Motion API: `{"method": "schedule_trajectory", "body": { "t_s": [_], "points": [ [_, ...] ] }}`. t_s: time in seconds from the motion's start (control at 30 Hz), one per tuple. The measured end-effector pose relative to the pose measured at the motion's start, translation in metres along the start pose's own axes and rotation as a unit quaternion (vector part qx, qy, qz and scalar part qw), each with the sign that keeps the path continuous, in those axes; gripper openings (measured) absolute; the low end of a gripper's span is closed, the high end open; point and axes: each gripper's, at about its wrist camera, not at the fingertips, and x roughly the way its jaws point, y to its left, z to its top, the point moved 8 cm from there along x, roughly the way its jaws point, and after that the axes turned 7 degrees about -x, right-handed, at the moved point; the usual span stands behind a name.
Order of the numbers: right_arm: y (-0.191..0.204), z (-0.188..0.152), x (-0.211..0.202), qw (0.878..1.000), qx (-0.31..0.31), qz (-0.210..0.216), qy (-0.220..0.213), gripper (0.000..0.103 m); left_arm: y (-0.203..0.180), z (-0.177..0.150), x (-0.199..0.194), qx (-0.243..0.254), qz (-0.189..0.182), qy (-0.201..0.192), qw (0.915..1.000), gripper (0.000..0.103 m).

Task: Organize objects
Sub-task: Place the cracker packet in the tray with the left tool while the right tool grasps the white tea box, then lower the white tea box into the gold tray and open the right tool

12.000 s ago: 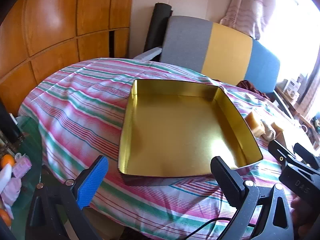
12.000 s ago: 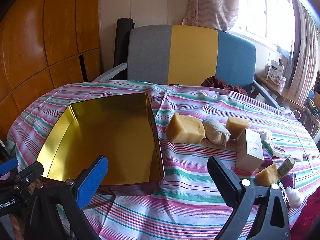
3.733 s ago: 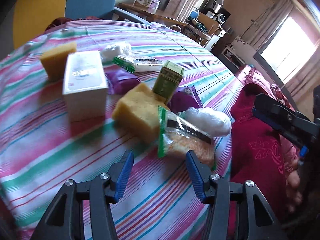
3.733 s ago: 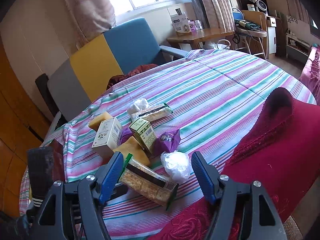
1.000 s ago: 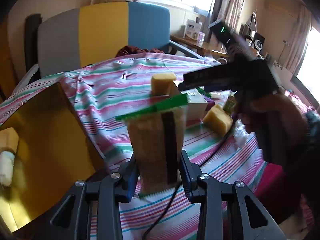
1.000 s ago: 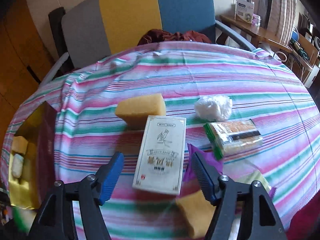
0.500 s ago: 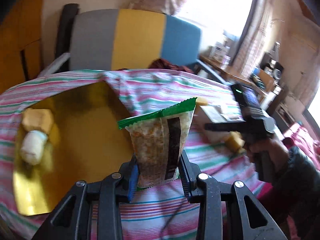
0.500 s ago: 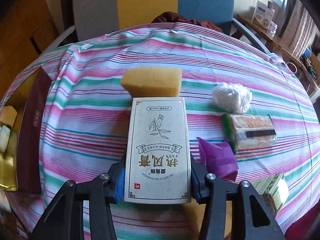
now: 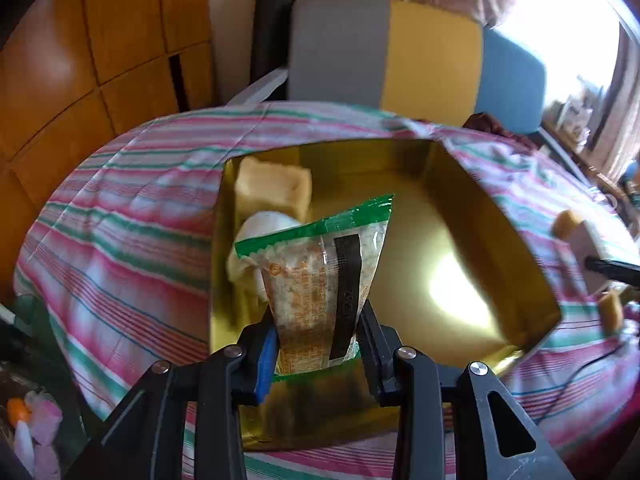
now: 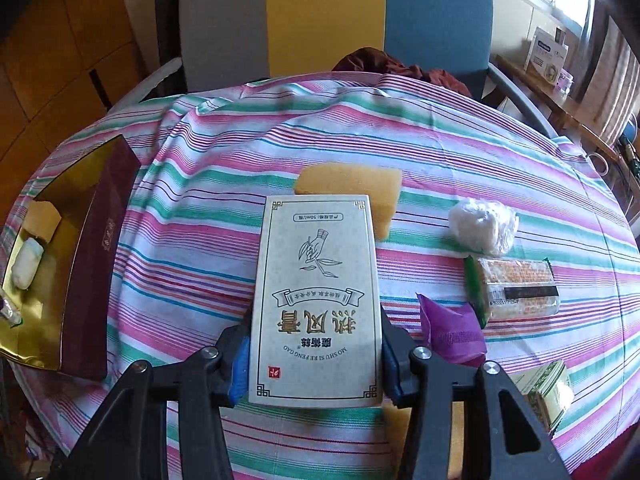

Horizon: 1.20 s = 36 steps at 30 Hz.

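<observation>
1. Left gripper: clamped on a clear snack packet with a green top seal, gripped at its lower end. The packet stands nearly upright above the near-left part of the gold tin.
2. Gold tin: sits open on the striped tablecloth covering the bench. Inside, against its left wall, lie a yellow sponge block and a white wrapped bundle, touching each other.
3. Right gripper: its jaws have just been closing and now press both long sides of a pale printed carton, which lies flat with its print upside down to the camera.
4. Just beyond the carton, touching its far end, is a yellow sponge.
5. Right of the carton on the cloth: a white plastic wad, a second snack packet, a purple wrapper and a green patterned box.
6. The right wrist view shows the tin at far left, well apart from the carton.
</observation>
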Motion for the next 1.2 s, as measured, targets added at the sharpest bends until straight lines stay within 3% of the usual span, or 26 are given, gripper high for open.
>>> {"method": "schedule_trajectory", "body": {
  "t_s": [0.2, 0.33, 0.57, 0.73, 0.97, 1.07, 1.2],
  "points": [
    [0.002, 0.001, 0.0, 1.0, -0.002, 0.001, -0.005, 0.051, 0.017, -0.018, 0.016, -0.007, 0.026, 0.032, 0.9991, 0.041],
    [0.003, 0.002, -0.003, 1.0, -0.004, -0.001, -0.011, 0.051, 0.017, -0.011, 0.008, -0.01, 0.039, 0.012, 0.9991, 0.067],
    [0.011, 0.01, -0.021, 0.998, -0.02, 0.002, -0.054, 0.051, 0.031, -0.005, -0.014, -0.026, 0.046, -0.031, 0.9982, 0.067],
    [0.037, 0.017, -0.042, 0.996, -0.021, 0.038, -0.075, 0.051, 0.046, -0.005, -0.024, -0.059, 0.043, -0.044, 0.9964, 0.067],
    [0.143, 0.032, -0.075, 0.985, -0.068, 0.127, -0.094, 0.051, 0.056, -0.004, -0.034, -0.083, 0.037, -0.058, 0.9942, 0.067],
    [0.199, 0.035, -0.072, 0.977, -0.096, 0.171, -0.081, 0.051, 0.062, -0.003, -0.039, -0.091, 0.037, -0.065, 0.9931, 0.07],
    [0.266, 0.033, -0.043, 0.974, -0.131, 0.18, -0.039, 0.051, 0.07, -0.006, -0.042, -0.104, 0.035, -0.065, 0.9918, 0.071]
  ]
}}
